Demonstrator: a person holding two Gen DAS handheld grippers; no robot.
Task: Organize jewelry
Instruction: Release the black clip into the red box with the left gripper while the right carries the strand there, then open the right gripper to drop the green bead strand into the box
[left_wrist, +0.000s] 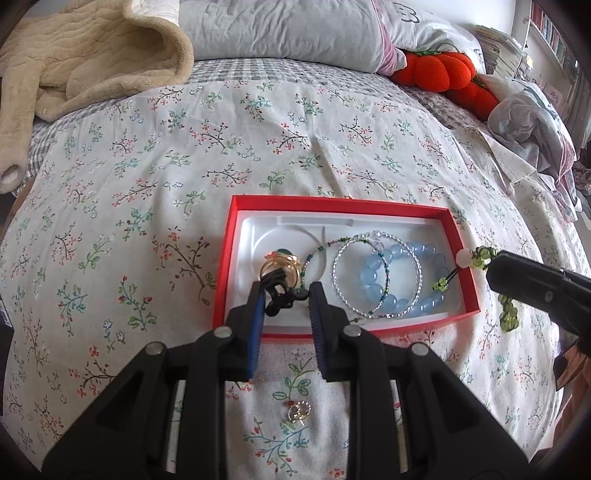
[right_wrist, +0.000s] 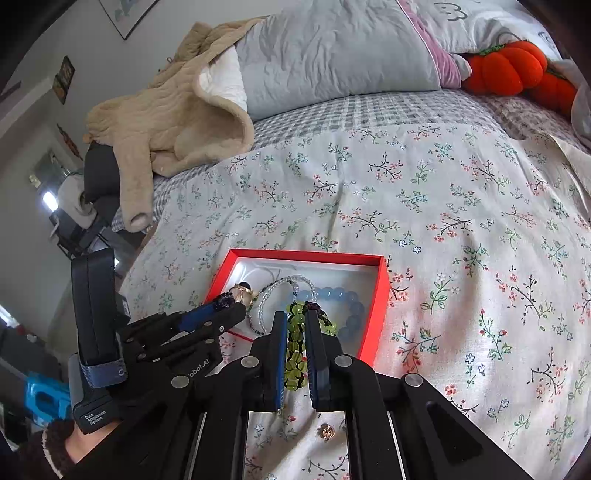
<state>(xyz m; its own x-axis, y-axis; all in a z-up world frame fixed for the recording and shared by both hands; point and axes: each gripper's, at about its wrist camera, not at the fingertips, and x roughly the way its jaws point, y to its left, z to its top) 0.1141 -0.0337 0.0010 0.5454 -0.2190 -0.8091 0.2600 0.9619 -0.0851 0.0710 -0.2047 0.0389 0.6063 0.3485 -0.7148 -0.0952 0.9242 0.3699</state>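
Low in the right wrist view, our right gripper (right_wrist: 296, 317) is clamped on a green bead bracelet (right_wrist: 295, 345) at the near edge of the red box (right_wrist: 382, 295). In the left wrist view, centre frame, our left gripper (left_wrist: 285, 291) pinches a dark knotted cord (left_wrist: 279, 297) beside the gold ring (left_wrist: 279, 264) in the box. Beyond lie the blue bead bracelet (left_wrist: 391, 280) and clear bangle (left_wrist: 376, 275). We judge each piece should clear the rim before release. A small ring (left_wrist: 297, 411) waits on the floral bedspread (left_wrist: 258, 147).
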